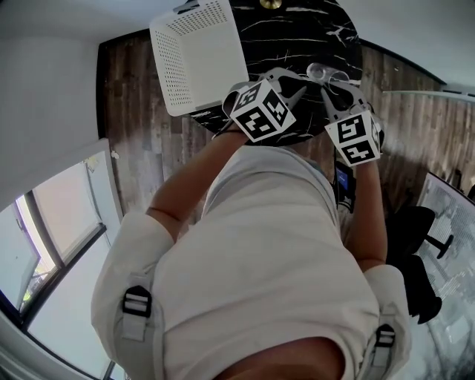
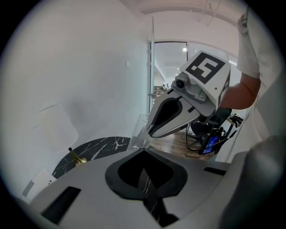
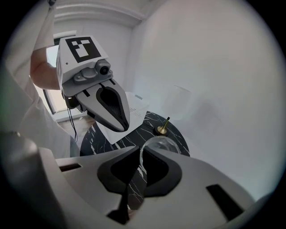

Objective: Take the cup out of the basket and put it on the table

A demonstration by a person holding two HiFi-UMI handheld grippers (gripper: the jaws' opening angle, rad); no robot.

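A clear glass cup (image 1: 319,72) is over the near part of the round black marble table (image 1: 297,30), to the right of the white perforated basket (image 1: 197,52). My right gripper (image 1: 329,83) is shut on the cup's wall; the rim (image 3: 159,144) shows just past its dark pads (image 3: 156,172). In the left gripper view the cup (image 2: 139,130) stands beyond my left gripper (image 2: 143,151), under the right gripper's fingers (image 2: 167,118). The left gripper (image 1: 295,85) is shut on nothing, close beside the cup. The cup's base is hidden, so contact with the table cannot be told.
A small brass piece (image 3: 162,127) stands on the far side of the table, also at the table's far edge (image 1: 271,4). The basket (image 3: 134,112) fills the table's left part. Wooden floor (image 1: 141,133) surrounds the table; a black office chair (image 1: 423,237) is at the right.
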